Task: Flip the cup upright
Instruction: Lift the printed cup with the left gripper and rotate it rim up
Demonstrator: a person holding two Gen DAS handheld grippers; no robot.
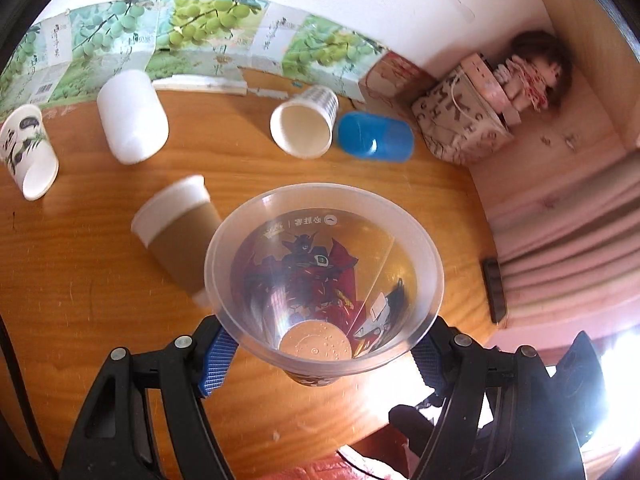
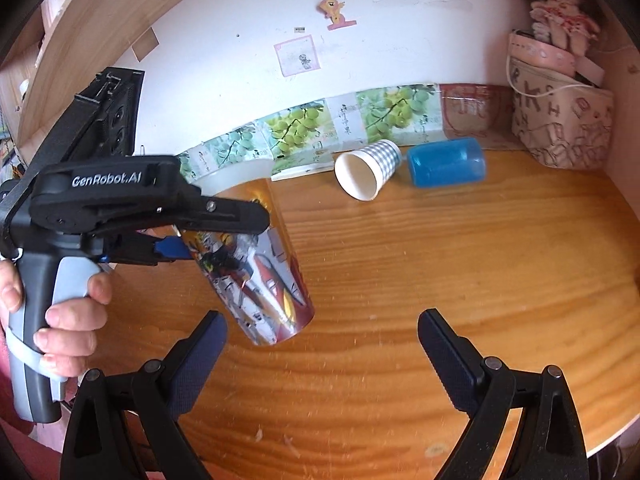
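My left gripper [image 1: 324,360] is shut on a clear plastic cup with a red robot print [image 1: 320,280]. Its blue pads press the cup's sides and I look down into its open mouth. In the right wrist view the same cup [image 2: 260,276] hangs tilted in the left gripper [image 2: 184,248], base down and to the right, close above the wooden table [image 2: 440,280]. My right gripper [image 2: 322,340] is open and empty, just in front of and below the cup.
Several other cups lie on their sides: a brown-sleeved paper cup [image 1: 176,232], a white cup [image 1: 132,116], a panda-print cup [image 1: 28,148], a checked cup [image 2: 368,172] and a blue cup [image 2: 446,162]. A patterned bag [image 2: 560,128] with a doll stands at the back right.
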